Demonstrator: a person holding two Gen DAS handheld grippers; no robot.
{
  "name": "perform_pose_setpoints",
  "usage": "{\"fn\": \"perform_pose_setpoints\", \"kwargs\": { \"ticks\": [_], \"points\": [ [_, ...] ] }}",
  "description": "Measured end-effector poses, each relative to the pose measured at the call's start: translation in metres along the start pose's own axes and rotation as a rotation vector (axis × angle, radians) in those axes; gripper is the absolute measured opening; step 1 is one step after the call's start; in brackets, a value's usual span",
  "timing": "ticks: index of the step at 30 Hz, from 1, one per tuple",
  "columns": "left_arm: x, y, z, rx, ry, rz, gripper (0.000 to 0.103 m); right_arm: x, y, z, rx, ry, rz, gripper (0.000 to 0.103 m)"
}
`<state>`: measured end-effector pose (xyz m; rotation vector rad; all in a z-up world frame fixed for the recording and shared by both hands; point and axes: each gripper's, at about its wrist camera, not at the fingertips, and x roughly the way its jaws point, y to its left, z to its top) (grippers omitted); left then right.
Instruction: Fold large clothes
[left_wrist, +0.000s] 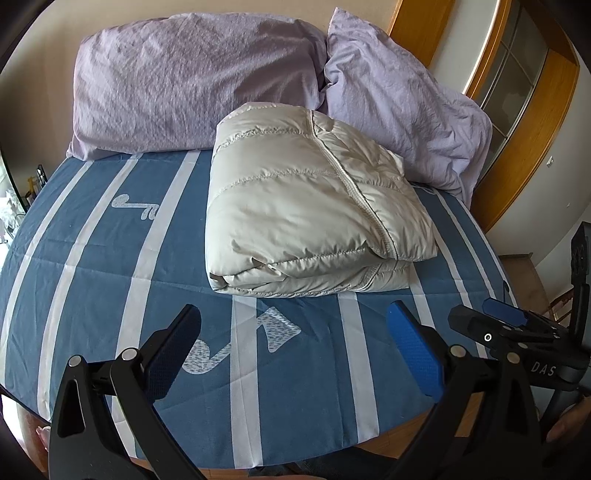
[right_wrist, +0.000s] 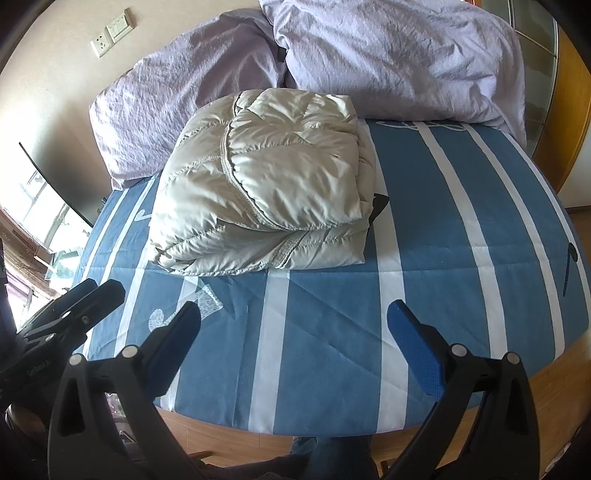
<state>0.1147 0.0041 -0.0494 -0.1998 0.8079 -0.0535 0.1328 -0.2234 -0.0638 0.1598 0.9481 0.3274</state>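
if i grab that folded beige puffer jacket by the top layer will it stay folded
Probably not: the folded beige quilted puffer jacket looks soft and puffy, so lifting one layer would likely unfold it. Its shiny shell suggests slippery fabric. It likely weighs little for its bulk, barely denting the blue striped bedspread.

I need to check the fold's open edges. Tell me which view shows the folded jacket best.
The right wrist view: the jacket shows its top, stacked front layers and right edge. The left wrist view shows the jacket too, but mainly its top and front.
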Motion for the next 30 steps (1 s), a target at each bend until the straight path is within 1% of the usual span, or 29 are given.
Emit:
{"fn": "perform_pose_setpoints", "kwargs": {
  "ticks": [30],
  "points": [
    [0.0028, 0.0003, 0.0005, 0.000, 0.005, 0.000, 0.101, 0.0019, -0.0003, 0.0002, -0.004, 0.004, 0.000, 0.101]
  ]
}}
